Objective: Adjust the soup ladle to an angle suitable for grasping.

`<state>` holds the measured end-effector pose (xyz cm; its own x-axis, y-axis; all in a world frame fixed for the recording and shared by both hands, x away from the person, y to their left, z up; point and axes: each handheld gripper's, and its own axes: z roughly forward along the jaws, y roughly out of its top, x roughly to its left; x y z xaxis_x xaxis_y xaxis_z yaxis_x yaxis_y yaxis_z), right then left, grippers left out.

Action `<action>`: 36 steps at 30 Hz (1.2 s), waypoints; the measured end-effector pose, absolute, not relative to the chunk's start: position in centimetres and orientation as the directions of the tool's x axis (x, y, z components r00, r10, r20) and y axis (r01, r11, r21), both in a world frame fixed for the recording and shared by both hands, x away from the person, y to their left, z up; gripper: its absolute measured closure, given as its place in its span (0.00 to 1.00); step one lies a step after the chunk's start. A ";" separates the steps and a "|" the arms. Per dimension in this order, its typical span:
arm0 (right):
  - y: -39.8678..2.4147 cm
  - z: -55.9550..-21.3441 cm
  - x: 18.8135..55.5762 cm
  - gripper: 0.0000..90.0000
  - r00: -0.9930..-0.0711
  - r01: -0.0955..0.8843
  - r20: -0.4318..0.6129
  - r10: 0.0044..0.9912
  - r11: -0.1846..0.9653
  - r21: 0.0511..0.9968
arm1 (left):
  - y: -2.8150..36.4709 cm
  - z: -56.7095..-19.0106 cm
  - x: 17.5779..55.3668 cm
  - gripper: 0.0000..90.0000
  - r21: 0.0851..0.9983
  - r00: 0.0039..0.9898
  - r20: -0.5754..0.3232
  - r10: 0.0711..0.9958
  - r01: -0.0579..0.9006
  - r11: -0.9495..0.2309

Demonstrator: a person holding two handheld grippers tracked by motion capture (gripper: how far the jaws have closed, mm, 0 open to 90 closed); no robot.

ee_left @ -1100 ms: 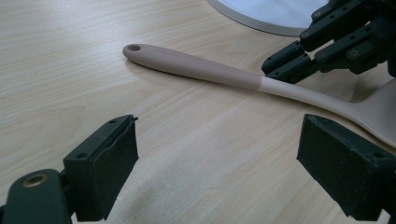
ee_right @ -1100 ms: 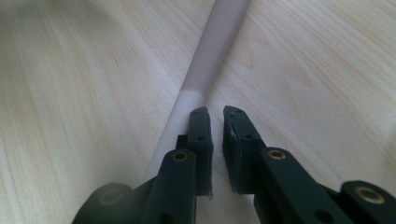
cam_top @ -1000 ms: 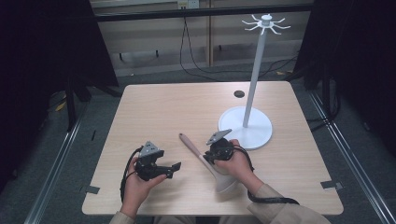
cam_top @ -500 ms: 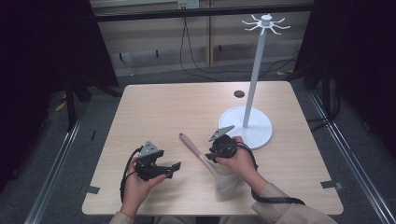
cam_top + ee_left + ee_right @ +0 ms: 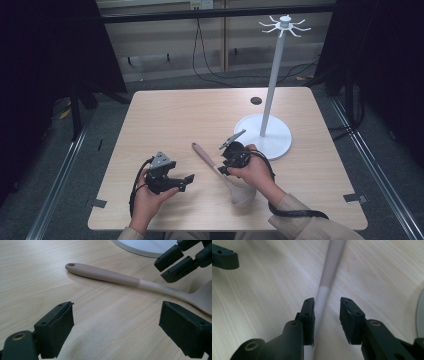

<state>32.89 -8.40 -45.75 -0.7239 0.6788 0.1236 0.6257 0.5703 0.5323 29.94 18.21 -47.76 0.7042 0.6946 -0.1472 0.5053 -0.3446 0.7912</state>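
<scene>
Ladle [image 5: 220, 170] lies diagonal on counter [image 5: 175, 120], lower centre, handle upper-left | your right hand-held gripper [image 5: 226, 161] nearer, above neck, jaws just opening, gripping nothing | left hand-held gripper [image 5: 186, 181] wide, empty

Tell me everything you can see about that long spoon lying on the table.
The spoon is a ladle-like utensil lying flat on the wooden table. Its handle looks matte, like silicone: brownish-pink toward the rounded tip, which has a small hanging hole, then paler grey toward the bowl near the table's front edge. The right gripper hovers over the handle, open, its pads clear of it. Nothing else touches the spoon.
</scene>
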 end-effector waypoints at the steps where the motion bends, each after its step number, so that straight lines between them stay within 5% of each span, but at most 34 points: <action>1: -8.1 -45.9 32.9 0.72 -0.730 0.627 0.124 0.672 0.586 0.513 | 18.2 -47.8 29.9 0.13 0.791 0.705 -0.145 0.694 0.504 -0.346; 26: -6.0 -47.3 33.5 0.72 -0.718 0.673 0.138 0.682 0.631 0.385 | 18.4 -47.7 30.0 0.13 0.794 0.707 -0.143 0.693 0.500 -0.347; 36: -6.1 -47.5 33.7 0.87 -0.666 0.723 0.159 0.729 0.578 0.378 | 18.4 -47.7 30.0 0.13 0.794 0.700 -0.141 0.700 0.502 -0.342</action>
